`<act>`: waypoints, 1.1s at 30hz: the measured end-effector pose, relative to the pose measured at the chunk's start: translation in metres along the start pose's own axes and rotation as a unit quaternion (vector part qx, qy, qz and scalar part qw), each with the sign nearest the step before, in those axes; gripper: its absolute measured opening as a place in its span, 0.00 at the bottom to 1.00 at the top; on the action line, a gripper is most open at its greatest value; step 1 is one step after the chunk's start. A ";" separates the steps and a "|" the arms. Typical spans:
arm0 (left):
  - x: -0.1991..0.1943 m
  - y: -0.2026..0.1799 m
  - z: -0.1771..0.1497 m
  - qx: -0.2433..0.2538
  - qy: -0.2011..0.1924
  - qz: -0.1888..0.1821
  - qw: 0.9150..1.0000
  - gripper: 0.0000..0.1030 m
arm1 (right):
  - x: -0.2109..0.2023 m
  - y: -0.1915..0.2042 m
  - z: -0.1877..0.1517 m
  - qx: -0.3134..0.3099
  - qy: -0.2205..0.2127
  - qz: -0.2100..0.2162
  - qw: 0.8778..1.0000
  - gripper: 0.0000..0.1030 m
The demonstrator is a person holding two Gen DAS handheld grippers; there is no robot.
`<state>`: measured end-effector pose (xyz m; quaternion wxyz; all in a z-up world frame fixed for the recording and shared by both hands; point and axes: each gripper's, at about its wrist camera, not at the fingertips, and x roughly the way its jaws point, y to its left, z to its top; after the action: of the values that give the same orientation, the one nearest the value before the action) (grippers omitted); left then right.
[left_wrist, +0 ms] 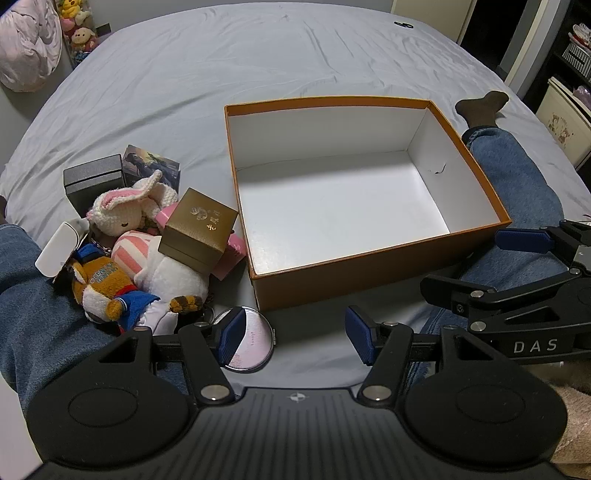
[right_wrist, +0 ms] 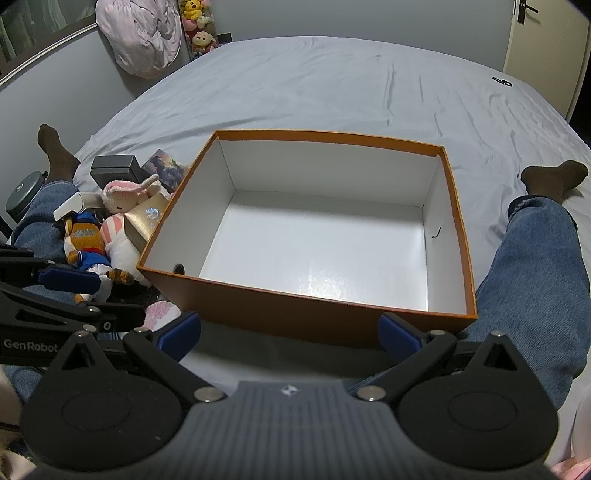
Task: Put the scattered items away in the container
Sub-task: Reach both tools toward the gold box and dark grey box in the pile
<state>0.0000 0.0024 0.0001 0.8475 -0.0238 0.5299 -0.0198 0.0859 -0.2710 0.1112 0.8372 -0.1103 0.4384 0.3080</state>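
Observation:
An open orange box (left_wrist: 373, 260) with a white, empty inside stands on the bed; it also shows in the right wrist view (right_wrist: 280, 306). Left of it lies a pile: a gold gift box (left_wrist: 199, 229), a crocheted rabbit (left_wrist: 122, 214), a white and pink plush (left_wrist: 162, 269), a fox plush (left_wrist: 103, 284), a dark grey box (left_wrist: 92, 181), a picture card (left_wrist: 151, 166) and a white case (left_wrist: 61, 243). A round mirror (left_wrist: 251, 343) lies by my left gripper (left_wrist: 293, 336), which is open and empty. My right gripper (right_wrist: 290, 332) is open and empty before the box's near wall.
The person's jeans-clad legs lie either side of the box, left leg (right_wrist: 40, 206) and right leg (right_wrist: 535, 266). The grey bedsheet (left_wrist: 258, 55) stretches beyond. A pink bundle (right_wrist: 144, 33) and plush toys (right_wrist: 197, 22) sit off the bed's far corner.

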 end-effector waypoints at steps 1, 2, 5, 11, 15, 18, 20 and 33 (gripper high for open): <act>0.000 0.000 0.000 0.000 0.000 0.000 1.000 0.68 | 0.000 0.000 0.000 0.000 0.000 0.000 1.000 1.00; 0.000 0.001 0.000 0.000 0.000 0.000 1.000 0.68 | 0.000 -0.001 0.000 0.001 0.001 0.000 1.000 1.00; 0.000 0.001 0.000 0.000 0.000 0.001 1.000 0.68 | 0.001 -0.001 0.000 0.001 0.002 0.000 1.000 1.00; 0.000 0.000 -0.001 0.001 0.001 0.004 1.000 0.68 | 0.002 -0.001 0.000 0.003 0.006 0.003 1.000 1.00; 0.000 0.001 0.000 -0.005 -0.001 0.011 1.000 0.68 | 0.004 -0.001 0.001 0.005 0.009 0.010 1.000 0.99; -0.001 0.003 0.000 -0.006 -0.004 0.015 1.000 0.68 | 0.006 0.002 0.004 0.000 0.009 0.012 1.000 0.99; 0.000 0.005 0.001 -0.007 -0.004 0.016 1.000 0.68 | 0.006 0.005 0.006 -0.007 0.009 0.013 1.000 0.99; -0.013 0.048 0.016 -0.049 -0.020 0.018 0.998 0.54 | 0.004 0.030 0.035 -0.091 -0.040 0.050 0.994 0.87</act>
<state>0.0085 0.0513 0.0160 0.8559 -0.0561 0.5136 0.0225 0.0931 -0.2296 0.1312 0.8242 -0.1514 0.3798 0.3918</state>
